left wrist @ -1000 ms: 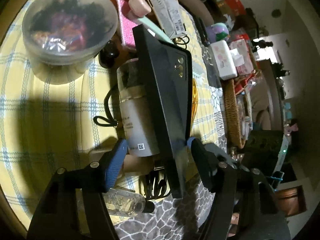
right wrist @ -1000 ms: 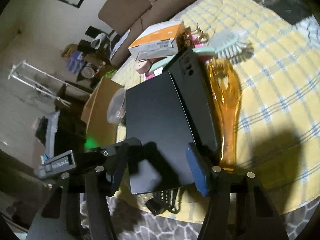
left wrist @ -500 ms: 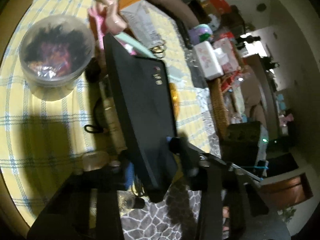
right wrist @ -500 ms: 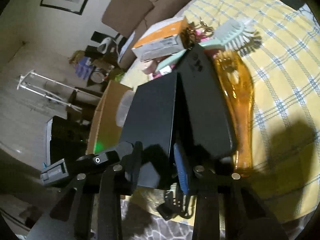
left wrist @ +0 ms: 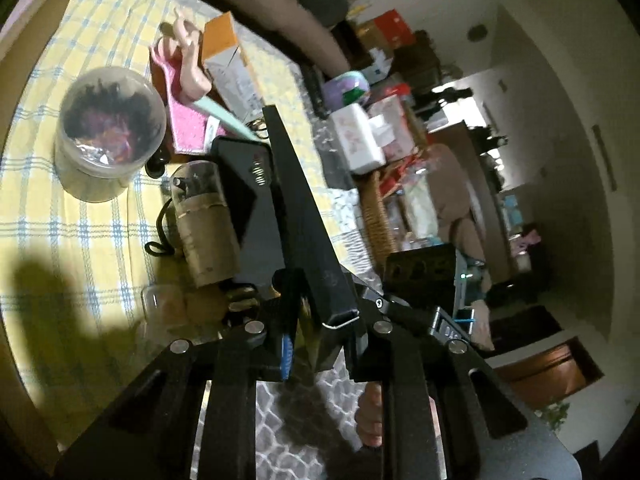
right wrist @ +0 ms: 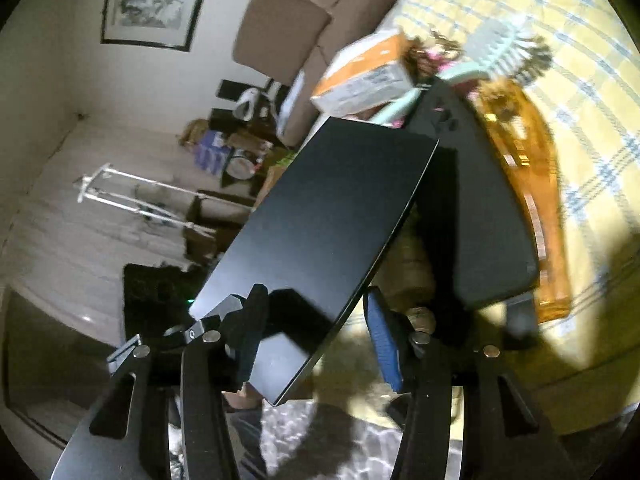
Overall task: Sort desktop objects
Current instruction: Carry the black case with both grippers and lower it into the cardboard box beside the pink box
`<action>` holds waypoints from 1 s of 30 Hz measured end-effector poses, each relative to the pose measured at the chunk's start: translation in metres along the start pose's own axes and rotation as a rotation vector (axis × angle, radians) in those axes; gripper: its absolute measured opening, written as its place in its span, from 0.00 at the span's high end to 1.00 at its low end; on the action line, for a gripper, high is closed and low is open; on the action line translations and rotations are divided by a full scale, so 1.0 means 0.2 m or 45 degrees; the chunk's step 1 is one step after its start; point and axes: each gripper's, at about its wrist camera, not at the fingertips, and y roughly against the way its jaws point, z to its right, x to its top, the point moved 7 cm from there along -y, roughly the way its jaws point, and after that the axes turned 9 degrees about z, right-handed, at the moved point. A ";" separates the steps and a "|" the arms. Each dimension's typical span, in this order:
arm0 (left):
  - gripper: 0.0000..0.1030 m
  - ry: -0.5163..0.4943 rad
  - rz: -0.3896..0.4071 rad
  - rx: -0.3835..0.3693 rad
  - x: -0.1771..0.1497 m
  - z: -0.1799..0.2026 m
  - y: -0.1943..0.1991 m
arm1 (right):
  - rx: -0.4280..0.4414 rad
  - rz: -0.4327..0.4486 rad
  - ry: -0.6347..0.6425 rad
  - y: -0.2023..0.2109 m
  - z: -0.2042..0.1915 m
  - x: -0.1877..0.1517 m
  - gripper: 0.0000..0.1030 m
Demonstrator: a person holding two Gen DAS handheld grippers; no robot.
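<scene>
1. My left gripper is closing, pads clamped on the thin black rectangular slab, which is lifted edge-up above the yellow checked tablecloth.
2. My right gripper is opening, the slab's near corner between its jaws.

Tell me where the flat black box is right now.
The flat black box is lifted on edge off the yellow checked tablecloth, clamped in the left gripper, just right of the black phone and beige cylinder.

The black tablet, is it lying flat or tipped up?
Tipped up. The tablet stands on edge, pinched by the left tongs, above the bottle.
</scene>
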 end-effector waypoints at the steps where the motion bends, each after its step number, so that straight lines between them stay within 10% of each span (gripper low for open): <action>1: 0.83 -0.002 0.010 -0.010 0.00 0.01 0.04 | -0.003 0.009 0.038 0.00 -0.05 0.00 0.51; 19: 0.84 0.098 0.372 0.009 0.32 -0.33 1.14 | 0.045 -0.242 0.419 -0.81 -0.94 -0.40 0.51; 30: 0.84 0.309 0.459 -0.046 0.56 -0.86 1.20 | -0.073 -0.329 0.416 -1.37 -0.87 -0.39 0.51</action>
